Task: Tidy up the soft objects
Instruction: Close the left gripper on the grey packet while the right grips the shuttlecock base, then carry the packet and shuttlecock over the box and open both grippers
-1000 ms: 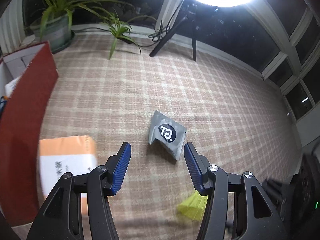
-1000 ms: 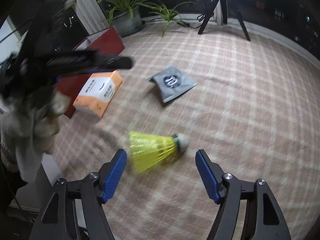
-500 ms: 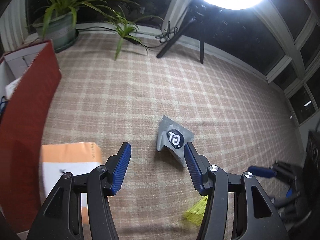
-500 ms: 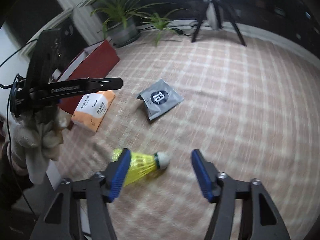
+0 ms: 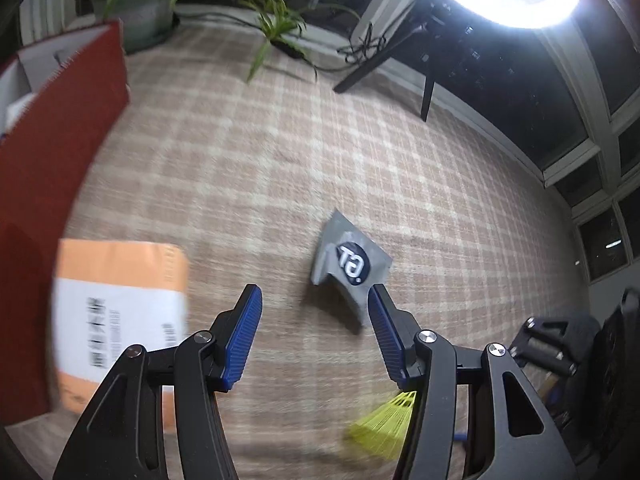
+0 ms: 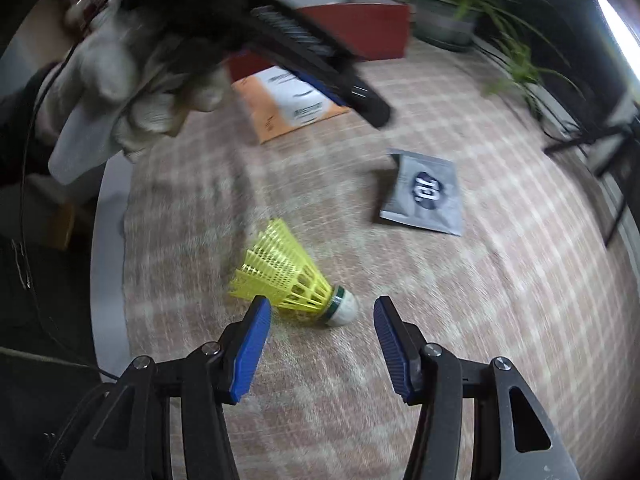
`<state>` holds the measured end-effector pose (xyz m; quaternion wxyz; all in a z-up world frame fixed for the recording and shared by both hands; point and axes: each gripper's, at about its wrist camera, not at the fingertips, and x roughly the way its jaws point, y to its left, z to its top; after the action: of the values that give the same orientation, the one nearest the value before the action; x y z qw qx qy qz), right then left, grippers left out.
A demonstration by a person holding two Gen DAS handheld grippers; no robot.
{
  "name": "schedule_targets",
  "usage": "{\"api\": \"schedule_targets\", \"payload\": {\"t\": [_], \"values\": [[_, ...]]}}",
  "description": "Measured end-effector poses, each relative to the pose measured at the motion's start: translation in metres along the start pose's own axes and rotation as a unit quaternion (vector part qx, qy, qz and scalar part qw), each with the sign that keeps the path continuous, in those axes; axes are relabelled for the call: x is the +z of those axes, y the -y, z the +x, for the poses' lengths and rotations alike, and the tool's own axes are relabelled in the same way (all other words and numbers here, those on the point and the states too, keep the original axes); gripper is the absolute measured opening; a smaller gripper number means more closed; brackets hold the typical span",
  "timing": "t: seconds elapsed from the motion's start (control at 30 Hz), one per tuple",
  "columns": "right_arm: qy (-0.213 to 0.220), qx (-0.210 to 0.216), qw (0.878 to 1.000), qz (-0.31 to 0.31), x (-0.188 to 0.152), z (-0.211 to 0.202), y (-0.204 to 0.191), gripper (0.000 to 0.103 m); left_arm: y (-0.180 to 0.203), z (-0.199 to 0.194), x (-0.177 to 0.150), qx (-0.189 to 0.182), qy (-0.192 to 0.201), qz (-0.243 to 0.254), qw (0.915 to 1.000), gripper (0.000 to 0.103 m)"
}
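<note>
A yellow shuttlecock [image 6: 286, 274] with a white cork lies on the checked carpet, just past the fingertips of my right gripper [image 6: 322, 300]. That gripper's blue pads stand apart and press on nothing. My left gripper [image 5: 315, 290] hangs open over bare carpet with nothing between its fingers. A grey pouch [image 5: 348, 266] with a dark round logo lies just beyond its right fingertip; the right wrist view shows the grey pouch [image 6: 424, 196] farther off. An orange and white tissue pack [image 5: 120, 308] lies to the left. The shuttlecock [image 5: 382, 426] shows partly behind the left gripper's right finger.
An open red box [image 5: 52, 160] stands at the left edge of the carpet. Potted plants [image 5: 136, 12] and a tripod leg [image 5: 428, 92] under a ring light line the far wall. A gloved hand [image 6: 132, 92] holds the left gripper above the tissue pack [image 6: 296, 108].
The right gripper's jaws have narrowed and its view has rolled, so the shuttlecock now points its cork to the lower right. The left gripper has sunk a little toward the carpet.
</note>
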<state>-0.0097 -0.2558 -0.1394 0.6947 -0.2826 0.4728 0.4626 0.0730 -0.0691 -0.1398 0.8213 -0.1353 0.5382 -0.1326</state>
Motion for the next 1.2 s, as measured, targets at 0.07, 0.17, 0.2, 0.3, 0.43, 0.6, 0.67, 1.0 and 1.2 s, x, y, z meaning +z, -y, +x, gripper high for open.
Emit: {"api": "schedule_targets", "payload": {"t": [0.07,0.17,0.2,0.3,0.43,0.6,0.67,1.0,1.2], "values": [[0.001,-0.005,1.000,-0.028,-0.001,0.007,-0.005,0.050,0.004,0.011,0.000,0.003,-0.004,-0.006,1.0000,0.054],[0.004,-0.012,0.998,-0.056,-0.001,0.016,-0.006,0.050,0.006,0.023,0.000,0.002,-0.006,-0.015,0.9999,0.054],[0.007,-0.012,0.998,-0.061,-0.001,0.017,-0.006,0.050,0.007,0.028,0.001,0.004,-0.006,-0.018,0.9998,0.054],[0.018,-0.012,0.997,-0.072,-0.003,0.019,-0.004,0.050,0.006,0.041,0.001,0.013,-0.010,-0.022,0.9996,0.054],[0.030,-0.014,0.995,-0.093,-0.004,0.021,-0.007,0.051,0.011,0.052,0.001,0.025,-0.006,-0.009,0.9996,0.051],[0.036,-0.005,0.994,-0.100,-0.006,0.026,-0.008,0.051,0.017,0.059,0.008,0.035,-0.003,0.005,0.9994,0.024],[0.039,0.000,0.995,-0.095,-0.004,0.031,-0.004,0.051,0.019,0.060,0.007,0.041,0.003,0.013,0.9991,0.021],[0.043,0.026,0.997,-0.053,0.003,0.047,0.005,0.037,0.021,0.063,0.008,0.022,0.017,0.018,0.9994,0.014],[0.050,0.049,0.998,-0.003,0.000,0.046,0.017,0.025,0.021,0.057,0.012,0.016,0.023,0.023,0.9993,0.012]]}}
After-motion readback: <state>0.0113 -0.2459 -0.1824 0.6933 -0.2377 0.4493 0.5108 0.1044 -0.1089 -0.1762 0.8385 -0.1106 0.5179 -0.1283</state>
